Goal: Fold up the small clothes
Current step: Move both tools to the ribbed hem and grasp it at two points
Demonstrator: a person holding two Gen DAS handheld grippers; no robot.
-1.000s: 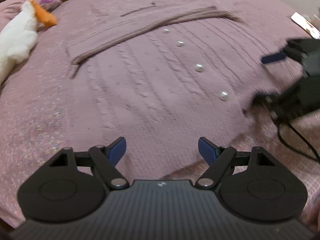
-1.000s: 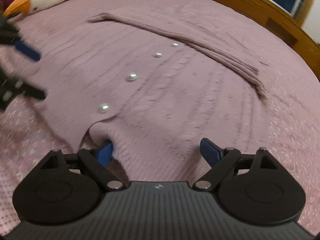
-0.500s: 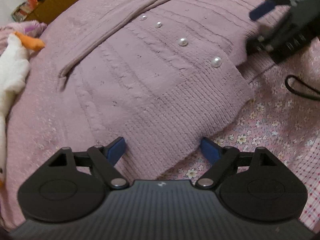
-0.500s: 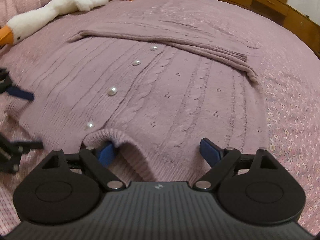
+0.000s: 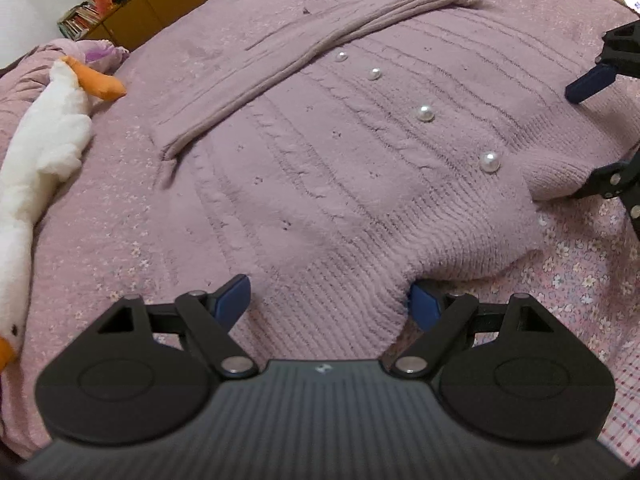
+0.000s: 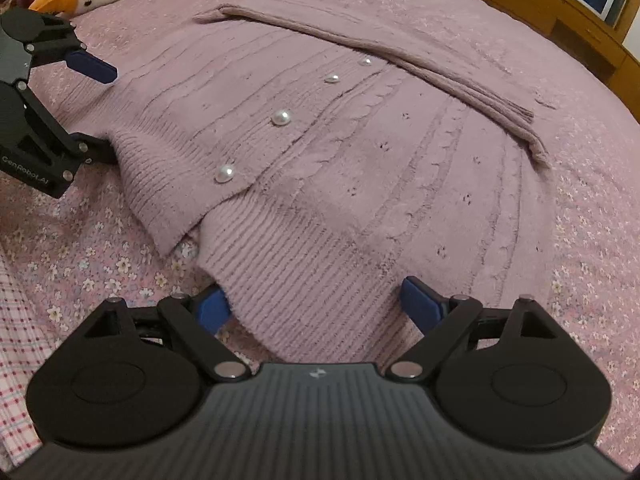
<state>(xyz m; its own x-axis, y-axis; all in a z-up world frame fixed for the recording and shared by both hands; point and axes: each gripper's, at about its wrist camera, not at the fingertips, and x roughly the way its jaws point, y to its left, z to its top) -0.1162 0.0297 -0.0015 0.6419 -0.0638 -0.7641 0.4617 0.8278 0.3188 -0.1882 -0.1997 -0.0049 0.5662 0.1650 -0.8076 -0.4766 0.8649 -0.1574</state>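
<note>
Looking at a mauve knit cardigan (image 5: 352, 184) spread flat on the bed (image 5: 132, 240), buttoned up with a row of pearl buttons (image 5: 425, 113), both sleeves already folded across the top so it's basically a rectangle now. The left gripper (image 5: 328, 300) sits at the ribbed hem (image 6: 304, 280) with its jaws wide open, the hem corner lying between them but nothing pinched. Same story with the right gripper (image 6: 316, 304): jaws spread wide, hem edge running in between, one finger tucked under the fabric, not clamped on anything. This thing looks soft, floppy and light, fuzzy enough that it shouldn't slip once squeezed, but it'll sag and stretch if you lift it from one spot only. I'd say grab the thick ribbed band at the two bottom corners, since it's the sturdiest bit, and bring it up toward the collar evenly. Stay off the buttons, they could snag or pop. There's a stuffed goose (image 5: 44, 140) lying off to the side, well clear of the work.
</note>
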